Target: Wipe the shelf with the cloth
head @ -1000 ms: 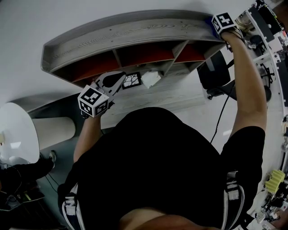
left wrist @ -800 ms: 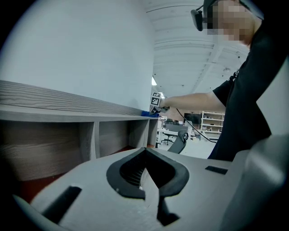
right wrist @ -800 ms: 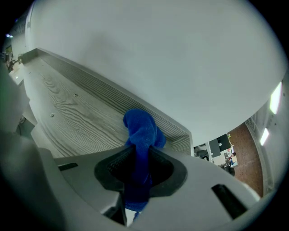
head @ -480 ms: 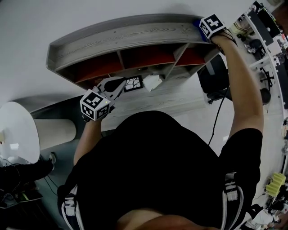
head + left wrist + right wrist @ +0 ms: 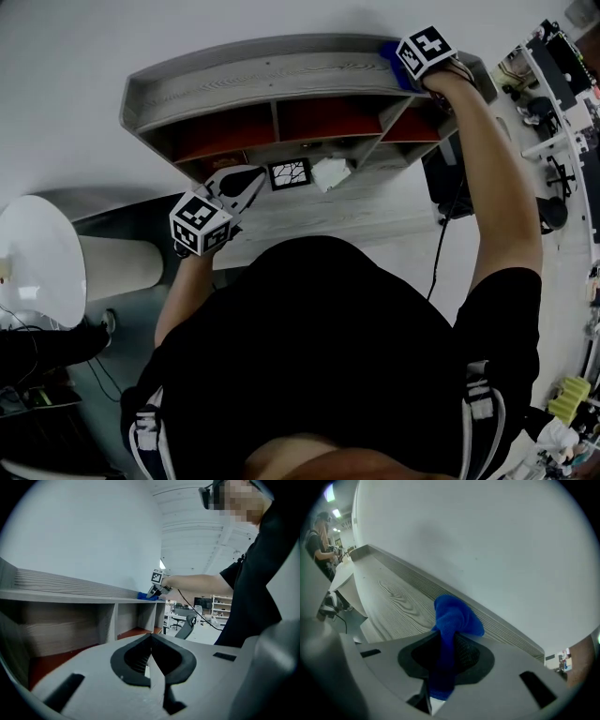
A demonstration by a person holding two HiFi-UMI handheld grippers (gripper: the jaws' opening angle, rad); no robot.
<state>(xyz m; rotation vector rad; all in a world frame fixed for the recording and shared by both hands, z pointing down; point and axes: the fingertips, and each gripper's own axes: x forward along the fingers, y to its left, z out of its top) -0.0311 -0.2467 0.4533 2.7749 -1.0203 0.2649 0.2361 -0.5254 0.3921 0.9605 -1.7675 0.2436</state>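
From overhead, your right gripper (image 5: 412, 58) is up at the top board of the grey shelf (image 5: 253, 75). The blue cloth (image 5: 390, 51) is bunched just ahead of its tips, near the board's right end. Your left gripper (image 5: 249, 180) hovers over the desk (image 5: 375, 211), in front of the red-floored cubbies. A black-and-white patterned card (image 5: 289, 173) and a white crumpled piece (image 5: 330, 173) lie just off to its right

Along the left gripper (image 5: 151, 639), the jaws are pressed together with nothing between them. The shelf (image 5: 70, 595) runs ahead and to its left. Far along the top board the right gripper (image 5: 157, 579) stands over the cloth (image 5: 147, 596)

Along the right gripper (image 5: 446, 641), the jaws are clamped on the cloth (image 5: 457, 618). It runs back between them and mushrooms out past the tips, touching the wood-grain top board (image 5: 393, 597) just short of the ridged back lip, with the white wall rising beyond
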